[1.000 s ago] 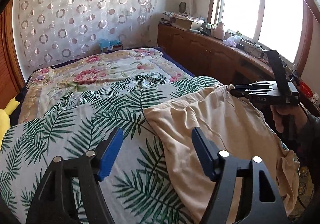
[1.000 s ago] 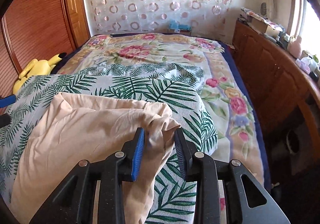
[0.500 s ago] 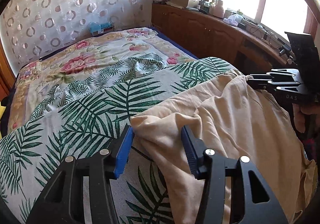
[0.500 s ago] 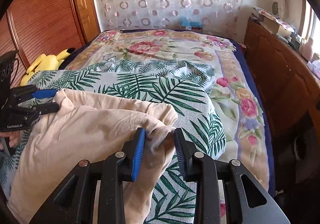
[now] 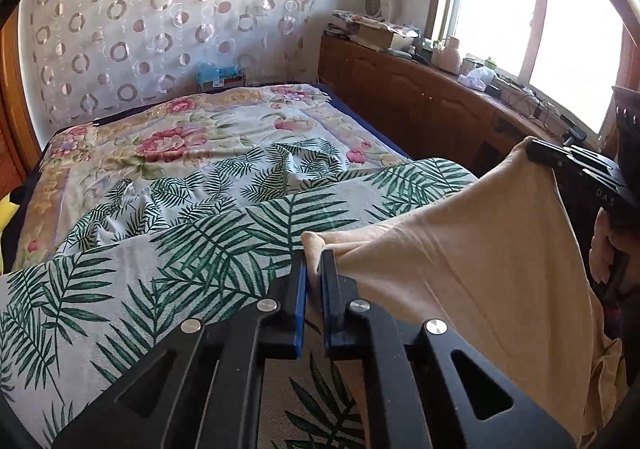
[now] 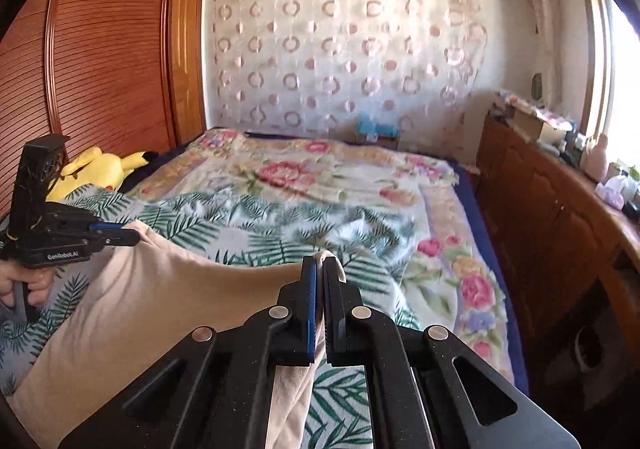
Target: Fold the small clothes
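A beige garment (image 5: 472,261) hangs stretched between both grippers above a palm-leaf sheet (image 5: 168,261) on the bed. My left gripper (image 5: 314,263) is shut on one top corner of the cloth, which pokes out past the blue pads. My right gripper (image 6: 320,265) is shut on the other top corner, with cloth trailing down between its fingers. In the left wrist view the right gripper (image 5: 540,153) shows at the far right, pinching the raised corner. The right wrist view has the left gripper (image 6: 120,235) at the left, held by a hand, with the garment (image 6: 160,301) sagging between.
A floral quilt (image 6: 320,177) covers the far half of the bed. A yellow plush toy (image 6: 100,169) lies by the wooden wardrobe (image 6: 100,49) at left. A long wooden cabinet (image 5: 420,105) under the window carries boxes and bottles. A patterned curtain (image 6: 340,49) hangs behind the bed.
Both grippers closed on the garment's corners, the left from wide open. The right gripper rose and tilted upward, lifting its corner, so the cloth now hangs taut between them.
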Motion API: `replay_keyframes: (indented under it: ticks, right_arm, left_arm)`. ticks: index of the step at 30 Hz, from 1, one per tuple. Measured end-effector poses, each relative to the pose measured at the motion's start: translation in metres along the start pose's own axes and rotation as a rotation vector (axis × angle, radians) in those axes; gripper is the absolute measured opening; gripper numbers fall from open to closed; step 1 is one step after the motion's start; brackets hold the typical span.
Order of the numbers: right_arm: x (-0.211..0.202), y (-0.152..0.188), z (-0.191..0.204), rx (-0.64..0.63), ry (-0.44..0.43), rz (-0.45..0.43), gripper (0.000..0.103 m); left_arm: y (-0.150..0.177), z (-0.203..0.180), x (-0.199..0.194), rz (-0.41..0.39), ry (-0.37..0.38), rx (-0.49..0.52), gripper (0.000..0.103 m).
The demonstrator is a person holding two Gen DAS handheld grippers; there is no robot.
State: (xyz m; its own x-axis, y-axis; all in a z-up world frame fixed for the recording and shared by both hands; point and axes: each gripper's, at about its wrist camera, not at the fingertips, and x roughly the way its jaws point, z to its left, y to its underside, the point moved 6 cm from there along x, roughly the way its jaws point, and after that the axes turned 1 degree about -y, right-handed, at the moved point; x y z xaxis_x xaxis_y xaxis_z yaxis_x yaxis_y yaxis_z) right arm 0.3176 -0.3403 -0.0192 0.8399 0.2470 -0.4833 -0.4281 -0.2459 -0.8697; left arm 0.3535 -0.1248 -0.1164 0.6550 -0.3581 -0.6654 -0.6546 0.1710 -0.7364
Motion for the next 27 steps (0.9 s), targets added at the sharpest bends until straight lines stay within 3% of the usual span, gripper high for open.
replay_keyframes:
  ticks: [5,8,12,14,15,16,23,24,25,27]
  right_arm:
    - [0.032,0.008,0.008,-0.037,0.045,0.096,0.003]
    - [0.055,0.012,0.008,-0.029,0.023,0.199,0.003]
    - [0.049,0.012,0.008,-0.014,0.017,0.223,0.003]
    - [0.042,0.008,0.007,-0.007,0.027,0.223,0.014]
    - [0.037,0.006,0.007,-0.007,0.03,0.215,0.024]
    - [0.031,0.004,0.008,-0.006,0.029,0.206,0.028]
    - [-0.023,0.016,0.028,0.015,-0.005,0.17,0.028]
    - [-0.031,0.019,0.033,0.014,-0.011,0.167,0.028]
    - [-0.039,0.022,0.039,0.011,-0.019,0.165,0.028]
    - [-0.057,0.03,0.054,0.0,-0.038,0.161,0.028]
  left_arm:
    - [0.004,0.005,0.006,0.018,-0.022,0.013,0.007]
    - [0.005,0.006,0.005,0.02,-0.038,0.015,0.007]
    - [0.006,0.004,-0.004,0.015,-0.073,0.046,0.01]
    - [0.006,0.003,-0.011,0.01,-0.082,0.054,0.013]
    - [0.006,0.002,-0.016,0.007,-0.081,0.052,0.018]
    - [0.006,0.002,-0.02,0.002,-0.078,0.049,0.022]
    - [0.013,-0.014,-0.058,-0.033,-0.042,0.084,0.049]
    - [0.017,-0.017,-0.063,-0.026,-0.029,0.087,0.059]
    - [0.02,-0.02,-0.066,-0.022,-0.013,0.086,0.075]
    - [0.03,-0.025,-0.077,-0.023,0.022,0.08,0.083]
